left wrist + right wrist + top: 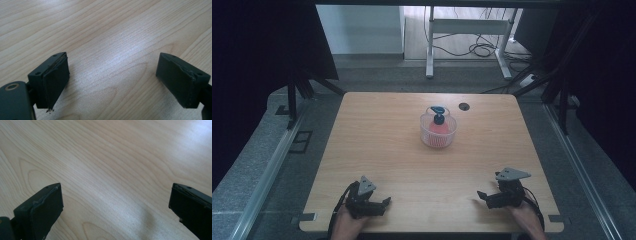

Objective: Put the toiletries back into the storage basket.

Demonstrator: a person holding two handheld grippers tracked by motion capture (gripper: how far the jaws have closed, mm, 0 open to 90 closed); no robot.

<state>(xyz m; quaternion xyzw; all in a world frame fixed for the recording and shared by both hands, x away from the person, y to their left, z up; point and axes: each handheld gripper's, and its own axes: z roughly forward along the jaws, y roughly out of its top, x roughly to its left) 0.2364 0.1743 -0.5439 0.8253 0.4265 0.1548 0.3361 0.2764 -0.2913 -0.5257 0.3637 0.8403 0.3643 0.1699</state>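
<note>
A clear ribbed plastic bowl (pixel 438 131) stands on the wooden table (pixel 382 150), past its middle and toward the far edge. Inside it sits a red pump bottle (pixel 438 127) with a dark blue pump head. My left gripper (pixel 384 202) rests near the front left of the table, held by a hand, its jaws wide apart with nothing between them. In its own view the left gripper (pixel 112 80) has bare wood between the pads. My right gripper (pixel 481 196) lies near the front right, also open; in its own view the right gripper (pixel 116 210) frames bare wood.
A dark round cable hole (pixel 464 106) is in the table near the far edge, right of the bowl. Black frame struts and curtains flank the table. A white desk frame (pixel 469 30) with cables stands on the floor behind.
</note>
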